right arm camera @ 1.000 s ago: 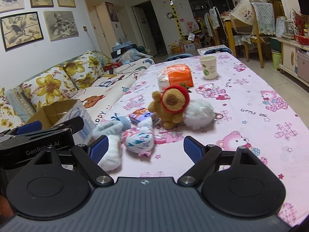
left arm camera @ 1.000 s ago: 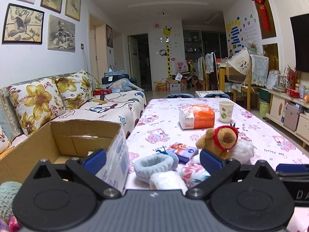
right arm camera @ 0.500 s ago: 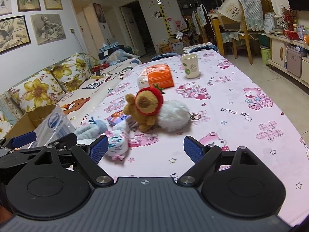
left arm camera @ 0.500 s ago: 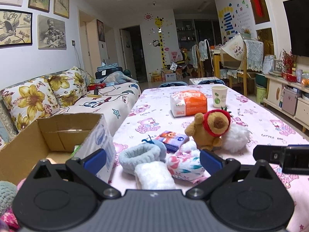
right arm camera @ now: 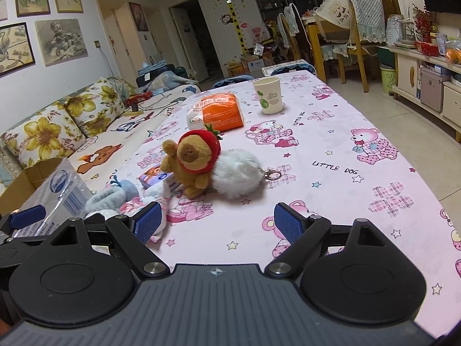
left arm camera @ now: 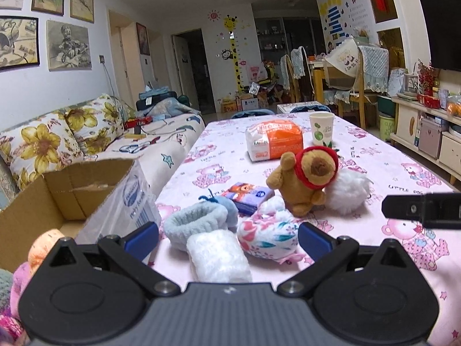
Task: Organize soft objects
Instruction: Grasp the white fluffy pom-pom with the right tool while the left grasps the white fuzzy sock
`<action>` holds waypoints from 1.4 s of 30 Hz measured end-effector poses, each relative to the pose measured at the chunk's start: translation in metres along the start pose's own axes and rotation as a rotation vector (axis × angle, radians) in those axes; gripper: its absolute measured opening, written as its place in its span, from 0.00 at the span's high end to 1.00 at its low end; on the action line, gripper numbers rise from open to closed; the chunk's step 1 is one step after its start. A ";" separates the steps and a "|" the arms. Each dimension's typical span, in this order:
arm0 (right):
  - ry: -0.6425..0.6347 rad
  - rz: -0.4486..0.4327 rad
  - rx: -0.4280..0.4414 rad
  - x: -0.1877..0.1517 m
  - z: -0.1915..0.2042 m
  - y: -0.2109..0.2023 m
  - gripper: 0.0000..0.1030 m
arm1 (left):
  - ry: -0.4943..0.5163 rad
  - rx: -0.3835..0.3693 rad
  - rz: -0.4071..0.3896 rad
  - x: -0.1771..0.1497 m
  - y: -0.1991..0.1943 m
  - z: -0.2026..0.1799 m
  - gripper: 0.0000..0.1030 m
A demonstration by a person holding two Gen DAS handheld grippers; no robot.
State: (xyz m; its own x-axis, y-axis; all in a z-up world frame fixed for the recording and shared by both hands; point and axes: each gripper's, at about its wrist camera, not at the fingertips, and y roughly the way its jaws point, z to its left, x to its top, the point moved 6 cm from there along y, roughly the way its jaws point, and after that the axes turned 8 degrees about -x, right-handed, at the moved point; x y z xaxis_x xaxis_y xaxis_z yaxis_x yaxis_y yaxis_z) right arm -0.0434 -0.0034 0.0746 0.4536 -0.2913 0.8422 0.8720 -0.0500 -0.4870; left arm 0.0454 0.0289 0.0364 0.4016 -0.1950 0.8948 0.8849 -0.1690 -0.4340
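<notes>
A brown plush bear in a red strawberry hood (left arm camera: 308, 176) (right arm camera: 193, 161) sits mid-table against a white fluffy pompom (left arm camera: 347, 191) (right arm camera: 236, 173). Nearer lie a floral soft toy (left arm camera: 268, 235), a blue knitted band (left arm camera: 198, 222) and a white fuzzy roll (left arm camera: 217, 256). My left gripper (left arm camera: 227, 239) is open just in front of these three, holding nothing. My right gripper (right arm camera: 217, 220) is open over bare cloth, short of the pompom. A cardboard box (left arm camera: 57, 199) at the left holds some soft things at its near corner.
On the pink cartoon tablecloth (right arm camera: 331, 150) stand an orange tissue pack (left arm camera: 273, 141), a paper cup (left arm camera: 321, 128) and a small tissue packet (left arm camera: 247, 196). A floral sofa (left arm camera: 86, 138) runs along the left. Chairs and cabinets are at the far right.
Both grippers have moved forward and to the right over the table; the box has slid toward the left of the left wrist view. Both stay open and empty.
</notes>
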 end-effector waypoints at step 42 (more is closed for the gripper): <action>0.021 0.067 -0.026 0.016 -0.010 0.094 0.09 | -0.237 -0.124 0.129 -0.031 0.073 0.041 0.56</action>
State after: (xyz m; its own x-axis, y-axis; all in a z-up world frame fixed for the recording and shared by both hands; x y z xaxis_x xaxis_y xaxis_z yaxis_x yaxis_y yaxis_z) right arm 0.0442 -0.0222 0.0402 0.5064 -0.3145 0.8029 0.8347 -0.0546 -0.5479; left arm 0.1069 0.0617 -0.0185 0.5659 0.0062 0.8245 0.7932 -0.2769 -0.5424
